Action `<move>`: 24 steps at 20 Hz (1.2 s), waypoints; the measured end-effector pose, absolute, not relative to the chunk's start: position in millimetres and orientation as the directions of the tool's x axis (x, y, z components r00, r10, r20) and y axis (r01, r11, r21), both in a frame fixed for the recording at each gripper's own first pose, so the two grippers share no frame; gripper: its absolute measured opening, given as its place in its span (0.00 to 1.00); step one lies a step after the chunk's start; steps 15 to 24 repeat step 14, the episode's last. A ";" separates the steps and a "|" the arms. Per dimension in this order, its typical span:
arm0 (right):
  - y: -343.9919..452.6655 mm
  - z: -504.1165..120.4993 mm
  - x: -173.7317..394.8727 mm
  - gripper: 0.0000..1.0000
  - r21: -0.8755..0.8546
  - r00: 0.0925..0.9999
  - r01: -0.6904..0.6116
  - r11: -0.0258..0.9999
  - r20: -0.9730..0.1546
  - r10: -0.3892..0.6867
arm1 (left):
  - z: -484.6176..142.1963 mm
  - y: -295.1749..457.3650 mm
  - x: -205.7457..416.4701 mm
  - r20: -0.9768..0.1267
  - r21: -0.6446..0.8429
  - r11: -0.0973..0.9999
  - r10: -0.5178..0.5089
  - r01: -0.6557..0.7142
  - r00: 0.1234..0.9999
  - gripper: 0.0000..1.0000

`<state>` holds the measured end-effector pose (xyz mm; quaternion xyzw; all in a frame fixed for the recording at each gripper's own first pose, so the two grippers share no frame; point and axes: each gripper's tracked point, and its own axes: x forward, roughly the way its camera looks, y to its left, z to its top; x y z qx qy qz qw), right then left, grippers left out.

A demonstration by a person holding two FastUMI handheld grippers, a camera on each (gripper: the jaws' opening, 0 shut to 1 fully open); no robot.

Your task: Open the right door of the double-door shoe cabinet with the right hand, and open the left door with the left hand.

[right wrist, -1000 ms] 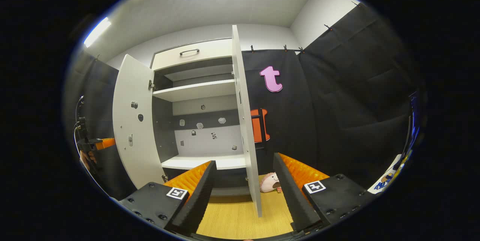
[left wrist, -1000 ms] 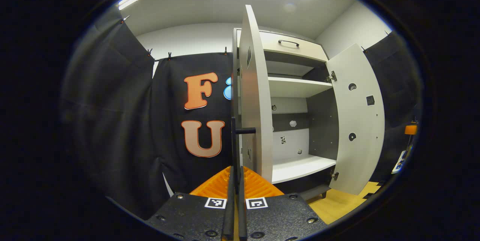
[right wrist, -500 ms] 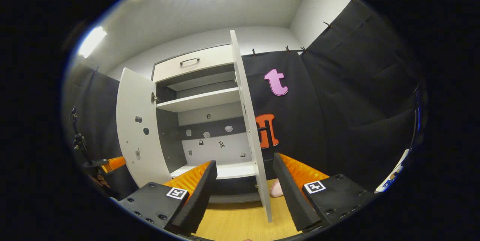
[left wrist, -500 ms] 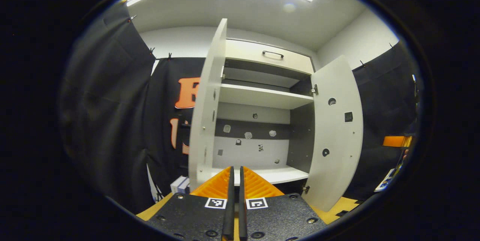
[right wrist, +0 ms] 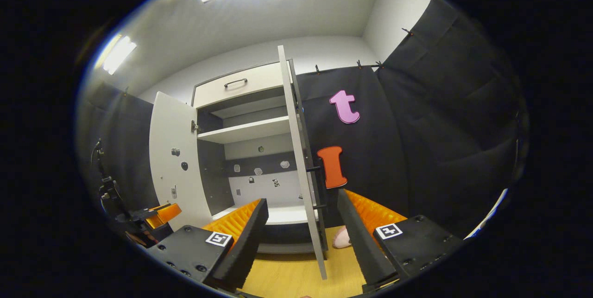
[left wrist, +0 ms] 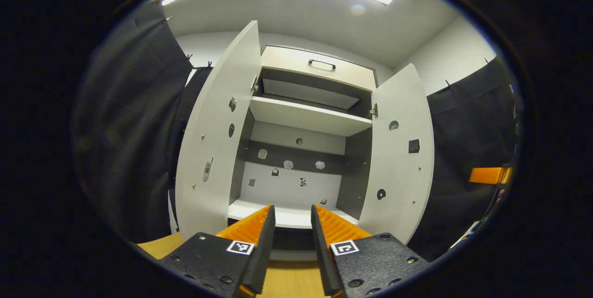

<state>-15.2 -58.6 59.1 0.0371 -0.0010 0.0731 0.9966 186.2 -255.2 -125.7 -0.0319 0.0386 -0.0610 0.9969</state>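
Both cabinet doors stood open.
My left gripper (left wrist: 293, 224) and right gripper (right wrist: 302, 217) were spread, empty, facing the left door (left wrist: 211, 140) and right door (right wrist: 299, 168).

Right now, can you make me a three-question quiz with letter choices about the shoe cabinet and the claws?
1. Where is the drawer handle? A above the shelves; B on the floor; C on the left door.
2. How many cabinet doors stand open? A none; B one; C two.
3. The left claw is: A open; B shut on a door; C holding a shoe.

Answers: 1 A, the handle sits on the top drawer. 2 C, the left door and right door both swing outward. 3 A, a gap shows between its fingers.
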 end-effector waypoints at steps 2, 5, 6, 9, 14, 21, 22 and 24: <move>-68.6 57.2 -16.8 0.97 0.060 0.987 -0.162 0.985 0.008 0.161 | -125.4 -273.1 181.6 -0.055 -0.101 0.986 -0.136 0.130 0.989 0.66; -78.9 50.8 -13.0 0.97 0.068 0.982 -0.189 0.980 -0.014 0.190 | -127.8 -290.4 177.1 -0.049 -0.084 0.989 -0.128 0.124 0.991 0.89; -82.2 50.7 -9.4 0.97 0.070 0.980 -0.196 0.978 -0.015 0.197 | -127.5 -291.5 177.0 -0.047 -0.069 0.993 -0.104 0.101 0.993 0.95; -87.3 49.6 -6.2 0.97 0.066 0.976 -0.216 0.974 -0.011 0.217 | -128.9 -298.8 176.0 -0.039 -0.053 0.996 -0.077 0.075 0.996 0.94; -86.6 46.1 1.4 0.97 0.051 0.969 -0.247 0.968 -0.005 0.247 | -132.7 -315.1 183.6 -0.043 -0.052 0.995 -0.082 0.079 0.996 0.94; -86.6 46.1 1.4 0.97 0.051 0.969 -0.247 0.968 -0.005 0.247 | -132.7 -315.1 183.6 -0.043 -0.052 0.995 -0.082 0.079 0.996 0.94; -86.6 46.1 1.4 0.97 0.051 0.969 -0.247 0.968 -0.005 0.247 | -132.7 -315.1 183.6 -0.043 -0.052 0.995 -0.082 0.079 0.996 0.94; -86.6 46.1 1.4 0.97 0.051 0.969 -0.247 0.968 -0.005 0.247 | -132.7 -315.1 183.6 -0.043 -0.052 0.995 -0.082 0.079 0.996 0.94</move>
